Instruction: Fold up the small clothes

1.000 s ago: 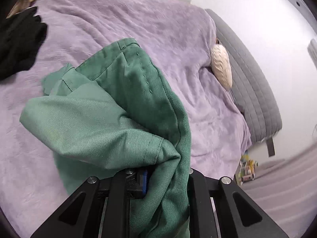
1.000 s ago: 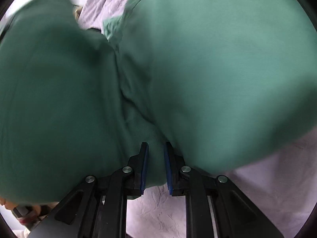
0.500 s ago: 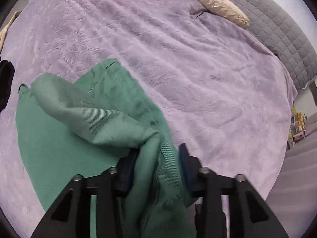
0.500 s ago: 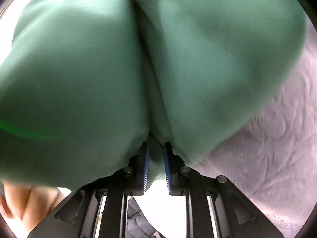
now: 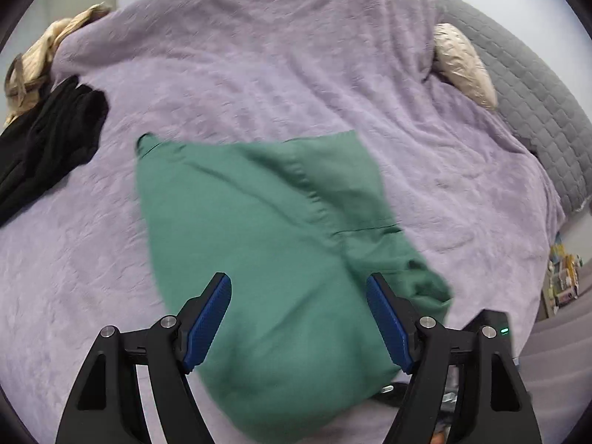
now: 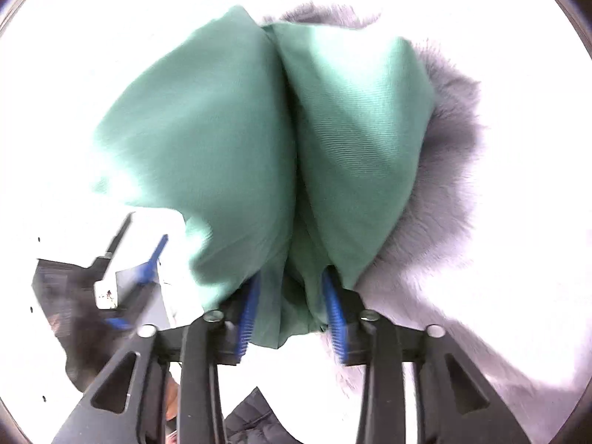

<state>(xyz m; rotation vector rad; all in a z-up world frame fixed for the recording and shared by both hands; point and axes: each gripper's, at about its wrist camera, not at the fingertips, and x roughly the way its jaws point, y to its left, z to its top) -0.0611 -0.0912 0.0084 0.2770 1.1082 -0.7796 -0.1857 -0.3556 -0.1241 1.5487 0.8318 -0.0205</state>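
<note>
Green garment [image 5: 266, 244] spread on the purple blanket [image 5: 259, 74]. Left tool [image 5: 298, 296] wide, jaws just opened, cloth lying below them unpinched. Right tool [image 6: 292, 296] half open, jaws just parting, a garment fold [image 6: 296, 307] loose between them.

Left wrist view – looks steeply down from above purple blanket [image 5: 259, 74], green garment [image 5: 266, 229] at centre, grey headboard [image 5: 536, 111] at 2 o'clock. Right wrist view – shallower, very near, same green garment [image 6: 229, 140] filling centre, blanket [image 6: 444, 192] at 3 o'clock, surroundings overexposed
</note>
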